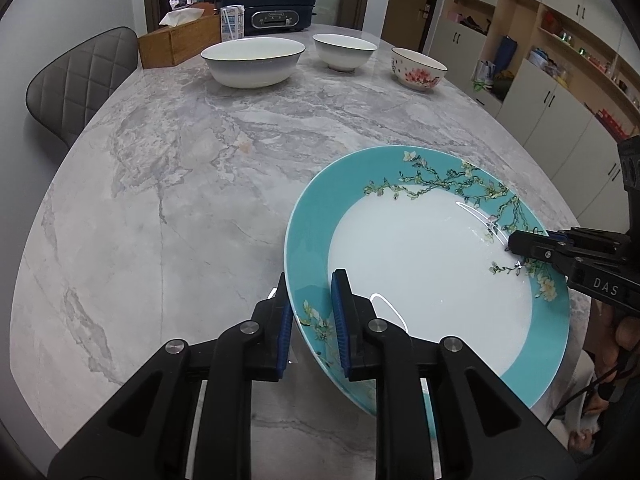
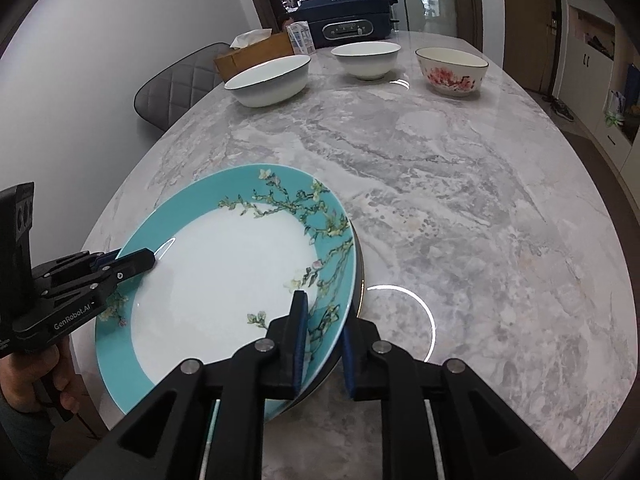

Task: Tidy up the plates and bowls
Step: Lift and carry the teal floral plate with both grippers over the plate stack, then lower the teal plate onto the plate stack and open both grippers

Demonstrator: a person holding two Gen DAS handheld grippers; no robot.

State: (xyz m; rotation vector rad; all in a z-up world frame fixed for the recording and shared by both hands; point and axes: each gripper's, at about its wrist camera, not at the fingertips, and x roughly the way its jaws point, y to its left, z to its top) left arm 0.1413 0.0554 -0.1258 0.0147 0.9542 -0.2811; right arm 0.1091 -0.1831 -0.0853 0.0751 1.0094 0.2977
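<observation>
Soft even daylight, ring-lamp glare on the glossy table (image 2: 460, 184) and plate (image 1: 420, 264), sharp focus, fisheye bending, dark vignetted corners

The grey marble table (image 1: 168, 184) bears three bowls — large white (image 1: 253, 62), smaller white (image 1: 344, 52), floral (image 1: 418, 69) — plus a tissue box (image 1: 176, 40), milk carton (image 1: 233, 23), electric cooker (image 1: 268, 10) and teal plate (image 1: 424, 264).

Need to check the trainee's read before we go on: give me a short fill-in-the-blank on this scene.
1. Both grippers straddle the rim of the ___ plate.
2. ___ bowls stand at the table's far end.
3. The bowl with pink flowers is the row's ___ one.

Missing: teal; three; rightmost
</observation>
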